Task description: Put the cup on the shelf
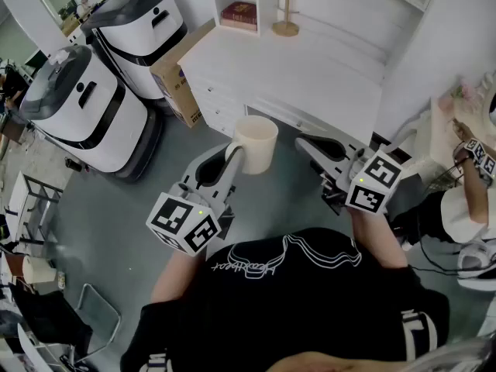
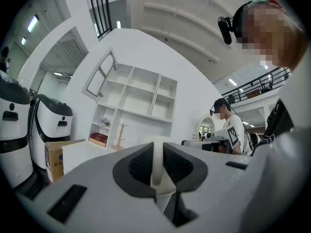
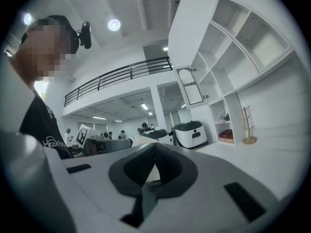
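A cream cup [image 1: 256, 143] hangs in the air in front of me, over the grey floor. My left gripper [image 1: 235, 156] is shut on its handle [image 2: 157, 168], which shows as a pale strip pinched between the dark pads in the left gripper view. To the right of the cup, my right gripper [image 1: 308, 145] is held level, shut with nothing in it; its tips meet in the right gripper view [image 3: 154, 147]. The white shelf unit [image 2: 137, 97] stands ahead on a white counter [image 1: 302, 72]. Its upper compartments [image 3: 243, 42] are bare.
Two white machines with dark lids [image 1: 81, 107] [image 1: 141, 22] stand on the floor at the left, with a cardboard box [image 1: 180, 77] beside the counter. A wooden mug tree [image 1: 285, 8] and a red book [image 1: 239, 12] sit by the shelf. Another person [image 1: 465, 200] stands at the right.
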Motion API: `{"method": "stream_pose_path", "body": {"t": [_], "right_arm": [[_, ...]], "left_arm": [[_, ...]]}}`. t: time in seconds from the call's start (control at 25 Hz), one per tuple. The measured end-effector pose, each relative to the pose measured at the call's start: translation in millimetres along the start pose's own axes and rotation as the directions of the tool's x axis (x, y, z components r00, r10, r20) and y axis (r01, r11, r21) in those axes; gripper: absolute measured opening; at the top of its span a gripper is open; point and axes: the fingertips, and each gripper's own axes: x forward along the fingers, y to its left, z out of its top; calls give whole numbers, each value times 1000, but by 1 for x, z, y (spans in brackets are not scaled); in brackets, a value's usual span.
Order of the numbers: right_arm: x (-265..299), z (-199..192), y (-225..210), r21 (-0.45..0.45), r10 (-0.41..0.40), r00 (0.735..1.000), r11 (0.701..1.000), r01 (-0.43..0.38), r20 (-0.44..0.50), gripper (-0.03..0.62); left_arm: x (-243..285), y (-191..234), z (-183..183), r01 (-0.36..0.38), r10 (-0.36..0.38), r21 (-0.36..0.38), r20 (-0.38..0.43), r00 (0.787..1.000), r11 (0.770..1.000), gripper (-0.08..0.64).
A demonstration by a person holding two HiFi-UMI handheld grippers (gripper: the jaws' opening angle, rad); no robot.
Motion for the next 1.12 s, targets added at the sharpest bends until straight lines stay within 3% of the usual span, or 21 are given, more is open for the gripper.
{"method": "stream_pose_path", "body": {"t": [0.32,0.6,1.12], "right_arm": [[14,-4,13,-12,0,1000,1000,-1,-1,6],[26,-2,-5,9,-2,1000,1000,2,7,6],[108,3,-146,63,14,999,998,-12,-30,6]], "left_arm": [[-16,9,2,-3,3,2,2,1000,1000,44],[-4,25,4,-10,10,1,3,1000,1000,44],[107,134,6,-58,57,-41,-24,998,997,44]]}}
